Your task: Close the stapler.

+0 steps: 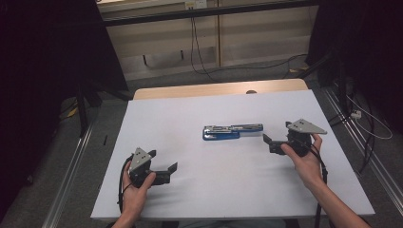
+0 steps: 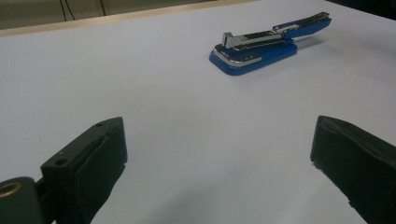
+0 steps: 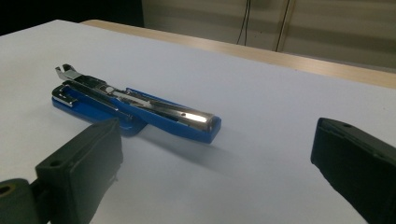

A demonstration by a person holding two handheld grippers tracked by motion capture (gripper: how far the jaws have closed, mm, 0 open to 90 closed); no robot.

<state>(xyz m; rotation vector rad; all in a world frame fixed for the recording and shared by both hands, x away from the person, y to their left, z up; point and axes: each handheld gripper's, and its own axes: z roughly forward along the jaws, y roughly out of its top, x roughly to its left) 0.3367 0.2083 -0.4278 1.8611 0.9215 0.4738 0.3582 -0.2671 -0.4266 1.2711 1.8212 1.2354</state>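
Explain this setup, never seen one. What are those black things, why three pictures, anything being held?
No robot here: a person holds a hand-operated two-jaw gripper in each hand, the left gripper and the right gripper. The high view looks down on the white table from above the person. The other two pictures come from cameras riding on each gripper, looking along its own black jaws. A blue stapler, swung open flat, lies mid-table, nearer the right gripper. Both grippers are open and hold nothing.

Both grippers' jaws wide apart.
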